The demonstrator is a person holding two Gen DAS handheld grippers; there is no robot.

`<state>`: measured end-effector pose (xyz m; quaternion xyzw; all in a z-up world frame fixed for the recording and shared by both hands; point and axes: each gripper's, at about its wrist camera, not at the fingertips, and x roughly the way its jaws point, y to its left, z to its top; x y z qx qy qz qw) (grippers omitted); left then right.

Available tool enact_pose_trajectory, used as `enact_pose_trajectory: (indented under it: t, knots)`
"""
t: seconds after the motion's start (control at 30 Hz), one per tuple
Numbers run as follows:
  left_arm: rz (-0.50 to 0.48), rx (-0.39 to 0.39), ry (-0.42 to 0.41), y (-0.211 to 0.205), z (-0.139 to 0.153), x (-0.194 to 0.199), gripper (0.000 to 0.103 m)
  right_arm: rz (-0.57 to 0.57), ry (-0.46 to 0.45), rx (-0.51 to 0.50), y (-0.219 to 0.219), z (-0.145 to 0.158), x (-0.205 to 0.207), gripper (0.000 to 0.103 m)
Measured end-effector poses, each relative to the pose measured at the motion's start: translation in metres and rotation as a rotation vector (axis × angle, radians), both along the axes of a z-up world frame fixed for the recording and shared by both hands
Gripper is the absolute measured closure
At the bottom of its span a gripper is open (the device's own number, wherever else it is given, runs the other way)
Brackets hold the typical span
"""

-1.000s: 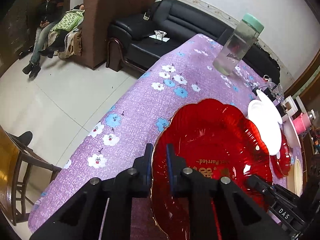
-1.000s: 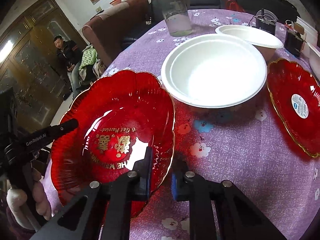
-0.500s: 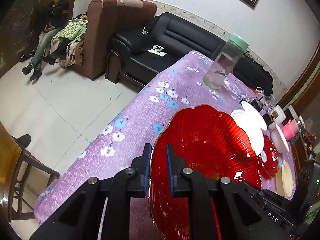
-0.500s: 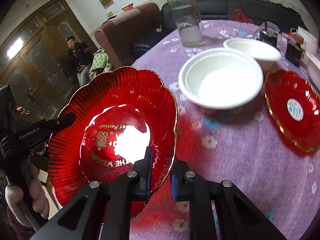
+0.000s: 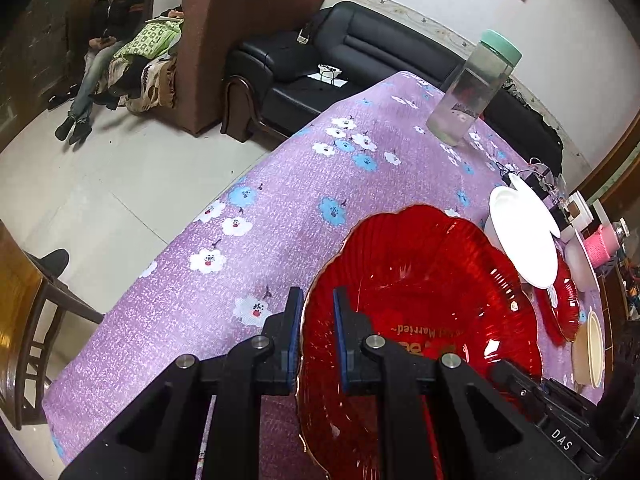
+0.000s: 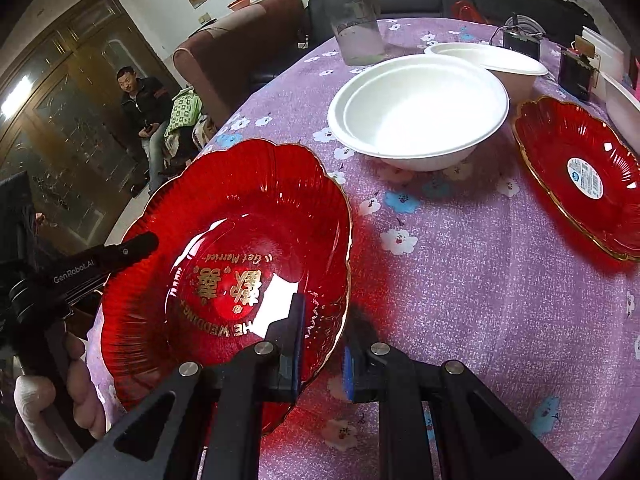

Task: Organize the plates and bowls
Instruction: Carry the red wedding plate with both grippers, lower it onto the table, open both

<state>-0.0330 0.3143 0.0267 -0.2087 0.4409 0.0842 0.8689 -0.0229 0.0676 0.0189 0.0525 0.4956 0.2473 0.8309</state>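
Note:
A red scalloped glass plate with gold lettering hangs above the purple flowered tablecloth, held from two sides. My right gripper is shut on its near right rim. My left gripper is shut on the opposite rim of the same plate. The left gripper's fingers show at the plate's far left in the right wrist view. Beyond stand a white bowl, a second white bowl and a second red plate.
A clear bottle with a green lid stands at the far side of the table. Small electronic boxes and a pink cup sit near the far right. The table edge drops to the tiled floor on the left. A person sits on a sofa beyond.
Both grippers shifted a little over the table with the red plate between them. The grips on its rims are unchanged.

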Motion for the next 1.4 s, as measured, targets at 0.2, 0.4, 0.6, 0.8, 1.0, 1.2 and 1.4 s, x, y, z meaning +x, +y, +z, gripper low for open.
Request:
enact_pose_trajectory:
  t: [0.2,0.4,0.6,0.8,1.0,1.2,1.4]
  knots:
    - [0.007,0.020,-0.003,-0.002,0.001,0.001,0.090,-0.007,-0.006,0.000,-0.002,-0.003,0.004,0.086]
    - [0.005,0.038,-0.018,-0.009,0.005,0.004,0.089,-0.018,-0.023,0.005,-0.006,0.001,0.004,0.086]
    - [0.005,0.064,-0.015,-0.013,0.005,0.011,0.088,-0.025,-0.018,-0.001,-0.008,-0.001,0.006,0.086]
    - [0.027,0.073,-0.007,-0.011,0.002,0.008,0.085,-0.016,-0.012,-0.001,-0.003,-0.003,0.007,0.085]
    - [0.059,0.091,-0.075,-0.015,0.023,-0.011,0.044,-0.050,0.019,0.060,-0.009,-0.007,0.010,0.082]
    - [0.085,0.157,-0.137,-0.032,0.050,-0.038,0.029,-0.077,-0.014,0.088,-0.024,0.002,0.006,0.072]
    - [0.074,0.250,-0.193,-0.063,0.071,-0.063,0.027,-0.088,-0.079,0.110,-0.040,0.021,-0.011,0.059]
